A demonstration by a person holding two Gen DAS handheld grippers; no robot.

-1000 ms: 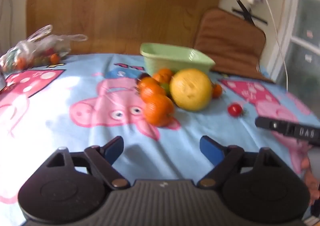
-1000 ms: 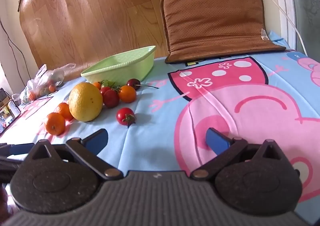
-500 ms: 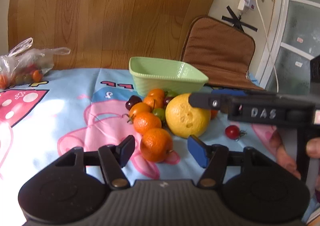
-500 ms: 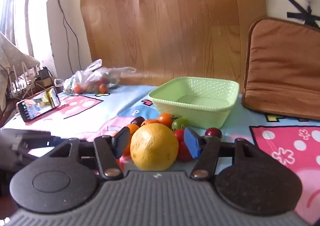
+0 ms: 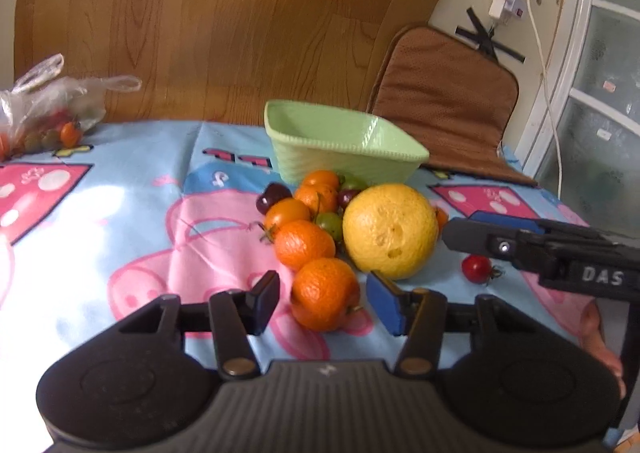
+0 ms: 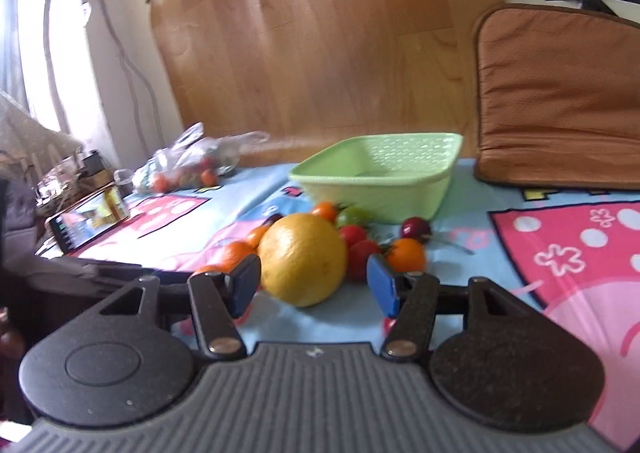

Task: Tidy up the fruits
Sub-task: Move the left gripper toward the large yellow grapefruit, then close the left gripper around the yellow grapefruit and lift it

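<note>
A pile of fruit lies on the cartoon tablecloth in front of an empty green basket [image 5: 344, 145]. My left gripper [image 5: 323, 303] is open, its fingers on either side of the nearest mandarin [image 5: 325, 293] without touching it. A big yellow citrus [image 5: 390, 231] sits right of it, with more mandarins, cherries and small tomatoes behind. My right gripper [image 6: 314, 285] is open around the yellow citrus [image 6: 302, 259], pads close to its sides. The basket [image 6: 380, 177] stands behind the pile in the right wrist view. A lone red tomato [image 5: 476, 269] lies to the right.
A plastic bag of tomatoes [image 5: 48, 109] lies at the far left of the table. A phone [image 6: 88, 221] leans at the left edge. A brown cushion [image 5: 444, 101] and a wooden board [image 5: 224, 25] stand against the wall behind.
Both grippers moved in on the pile. The left now straddles the nearest mandarin; the right has opened a little wider around the yellow citrus and sits slightly lower.
</note>
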